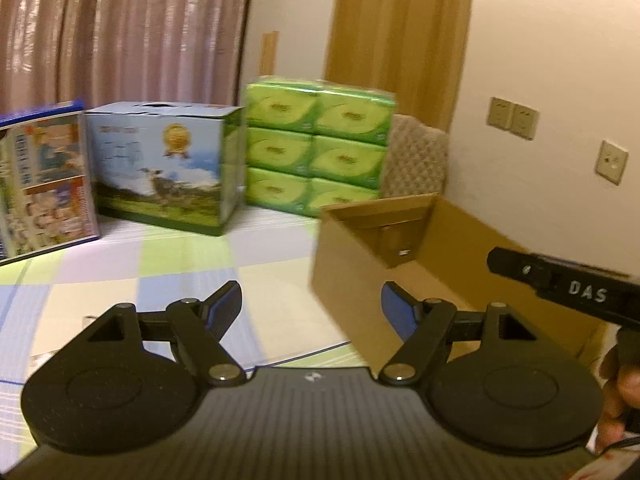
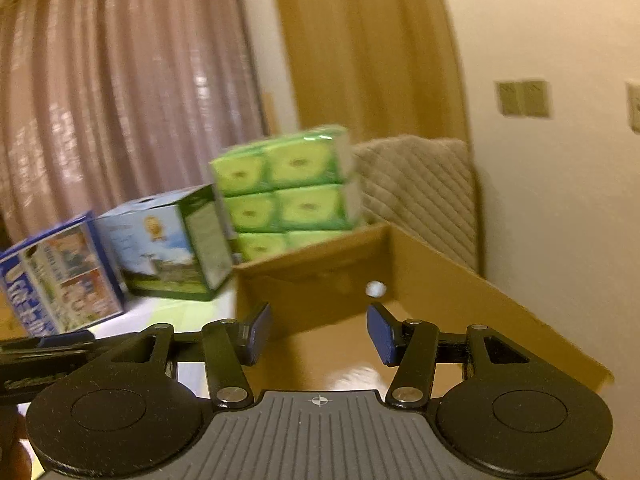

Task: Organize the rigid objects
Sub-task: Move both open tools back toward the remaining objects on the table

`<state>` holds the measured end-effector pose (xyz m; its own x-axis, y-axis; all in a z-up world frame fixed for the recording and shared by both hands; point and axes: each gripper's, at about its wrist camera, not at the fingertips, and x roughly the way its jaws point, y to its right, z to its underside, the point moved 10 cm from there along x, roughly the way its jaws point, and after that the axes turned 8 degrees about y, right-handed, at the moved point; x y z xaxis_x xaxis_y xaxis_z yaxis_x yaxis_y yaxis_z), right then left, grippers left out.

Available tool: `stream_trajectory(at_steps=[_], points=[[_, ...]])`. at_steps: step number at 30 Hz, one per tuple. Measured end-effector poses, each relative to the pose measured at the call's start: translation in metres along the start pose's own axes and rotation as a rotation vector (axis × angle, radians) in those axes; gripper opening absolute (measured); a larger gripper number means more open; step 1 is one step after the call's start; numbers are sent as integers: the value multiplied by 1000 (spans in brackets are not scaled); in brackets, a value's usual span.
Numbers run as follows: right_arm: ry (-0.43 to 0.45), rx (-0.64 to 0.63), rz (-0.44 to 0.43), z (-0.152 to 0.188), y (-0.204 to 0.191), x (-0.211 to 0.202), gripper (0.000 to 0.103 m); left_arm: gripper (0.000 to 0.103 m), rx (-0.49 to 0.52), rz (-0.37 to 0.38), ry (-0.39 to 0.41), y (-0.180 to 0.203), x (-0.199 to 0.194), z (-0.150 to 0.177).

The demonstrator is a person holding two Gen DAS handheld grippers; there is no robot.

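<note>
Both jaws stood apart, gripping nothing. Left gripper (image 1: 311,306) hovered over the checked sheet (image 1: 160,272), beside the near corner of an open carton (image 1: 360,264). Right gripper (image 2: 319,330) hung above the carton's (image 2: 460,280) inside, where a small white thing (image 2: 376,289) sat near the far wall; what it was, I could not tell. Behind stood a row: blue box (image 1: 44,184), cow box (image 1: 160,168), then stacked green packs (image 1: 316,152), with a quilted cushion (image 1: 416,160) beyond.
</note>
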<state>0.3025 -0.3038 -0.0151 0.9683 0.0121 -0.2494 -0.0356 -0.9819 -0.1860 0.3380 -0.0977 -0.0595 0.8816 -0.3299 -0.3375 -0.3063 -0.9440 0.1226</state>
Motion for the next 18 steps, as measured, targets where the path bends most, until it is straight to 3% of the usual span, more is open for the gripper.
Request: stream_trajectory(at_steps=[10,18], points=[[-14,-68,-175,18,-92,13,50,73,-30,-207,-22,-119,-48,18],[-96,-139,-305,53,-155,25,50,73,-80,-337,-93,-203,-83,48]])
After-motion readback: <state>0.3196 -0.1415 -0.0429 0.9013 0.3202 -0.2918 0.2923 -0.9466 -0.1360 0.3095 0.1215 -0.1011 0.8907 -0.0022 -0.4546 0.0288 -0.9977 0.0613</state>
